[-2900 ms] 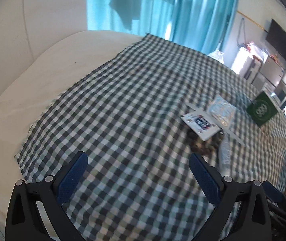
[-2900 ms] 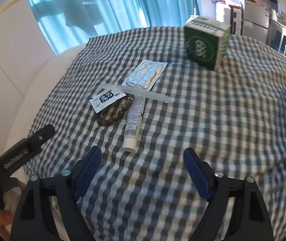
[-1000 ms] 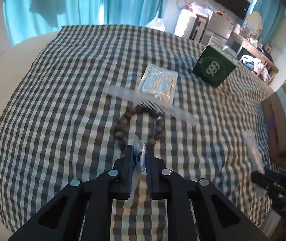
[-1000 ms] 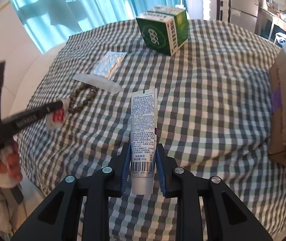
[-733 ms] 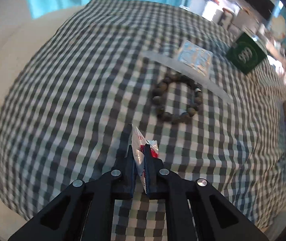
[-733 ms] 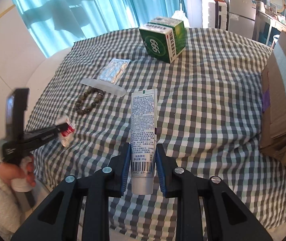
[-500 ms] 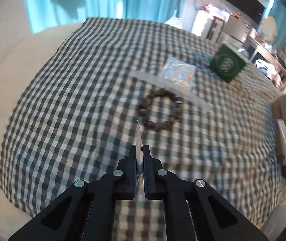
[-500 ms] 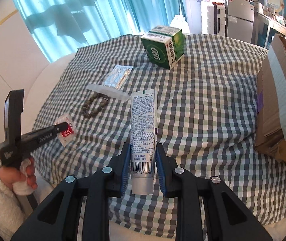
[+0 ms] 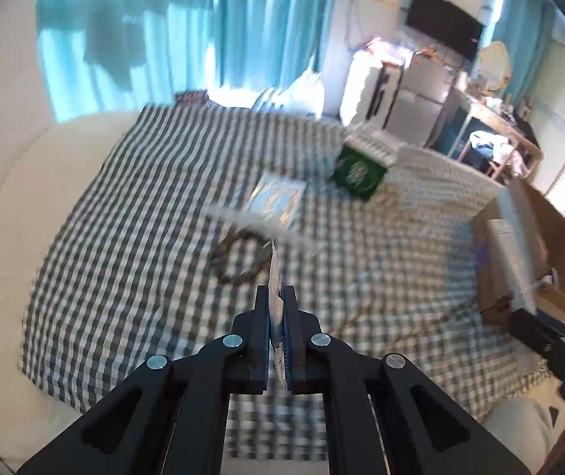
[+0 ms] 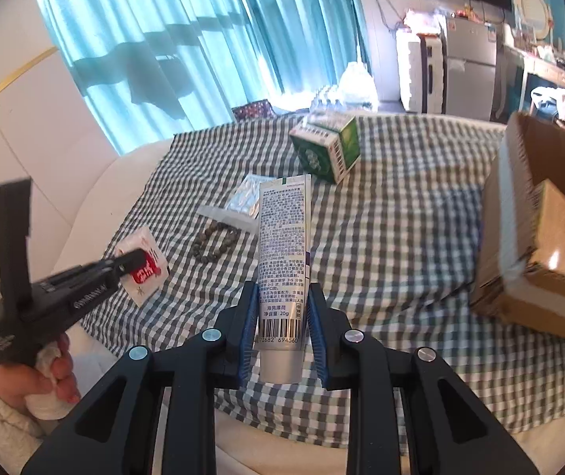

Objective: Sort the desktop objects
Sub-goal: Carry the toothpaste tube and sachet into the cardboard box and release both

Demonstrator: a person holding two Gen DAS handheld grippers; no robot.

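My left gripper [image 9: 276,297] is shut on a small white and red sachet [image 9: 274,273], seen edge-on in the left wrist view and flat in the right wrist view, sachet [image 10: 141,265]. It hangs above the checked tablecloth [image 9: 143,237]. My right gripper [image 10: 282,297] is shut on a white toothpaste tube [image 10: 284,237] that stands up between its blue pads. On the cloth lie a bead bracelet [image 10: 215,243], a clear comb [image 10: 223,215], a silver blister pack [image 10: 246,196] and a green box [image 10: 328,150].
An open cardboard box [image 10: 535,229] stands at the right edge of the table. A white sofa back [image 9: 13,166] curves round the left side. Blue curtains [image 10: 183,39] hang behind. A person's hand [image 10: 33,384] holds the left gripper's handle.
Both grippers have risen and pulled back from the cloth, each with its object still held. The cardboard box has come further into the right wrist view.
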